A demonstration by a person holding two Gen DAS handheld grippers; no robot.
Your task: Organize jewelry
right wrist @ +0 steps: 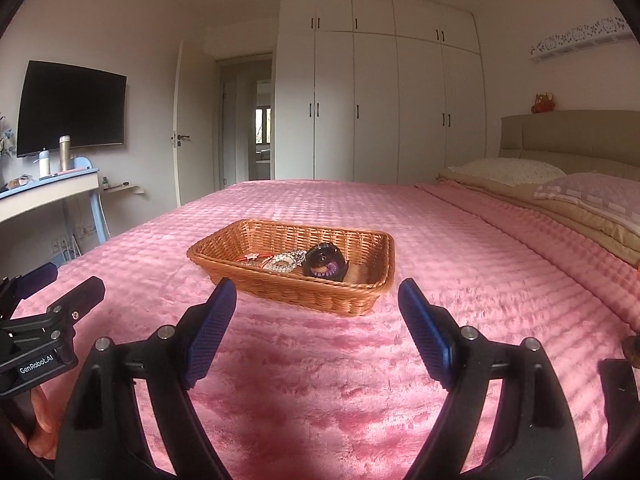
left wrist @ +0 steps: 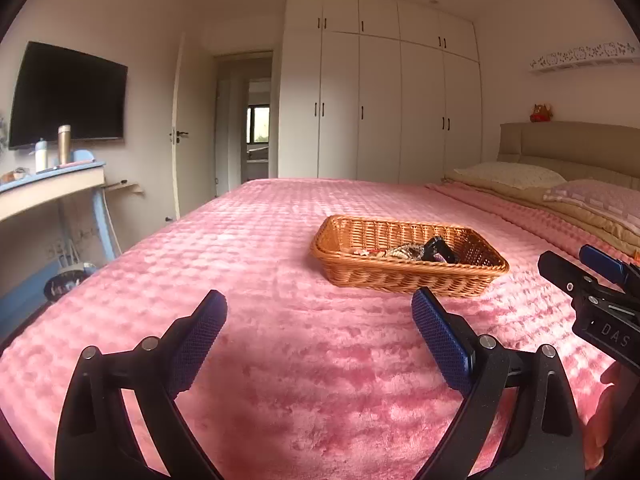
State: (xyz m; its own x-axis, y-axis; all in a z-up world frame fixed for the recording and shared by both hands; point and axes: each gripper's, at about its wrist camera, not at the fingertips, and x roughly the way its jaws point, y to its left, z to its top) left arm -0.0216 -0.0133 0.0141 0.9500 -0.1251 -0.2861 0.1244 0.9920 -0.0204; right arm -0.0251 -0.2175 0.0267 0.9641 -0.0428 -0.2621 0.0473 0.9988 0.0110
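Note:
A wicker basket (left wrist: 404, 276) (right wrist: 296, 292) sits on the pink bedspread. It holds a pale bead bracelet (right wrist: 286, 261), a red item (right wrist: 250, 257), and a black round piece with purple beads (right wrist: 325, 266), which also shows in the left wrist view (left wrist: 438, 251). My left gripper (left wrist: 320, 308) is open and empty, above the blanket in front of and left of the basket. My right gripper (right wrist: 316, 300) is open and empty just in front of the basket. Each gripper shows at the edge of the other's view: the right gripper (left wrist: 580, 264), the left gripper (right wrist: 60, 280).
The pink bedspread (right wrist: 440, 240) covers a wide bed with pillows (right wrist: 504, 170) and headboard at right. A desk (left wrist: 52, 184) with bottles stands at left under a wall TV (left wrist: 68, 96). White wardrobes (left wrist: 380, 100) and an open door are behind.

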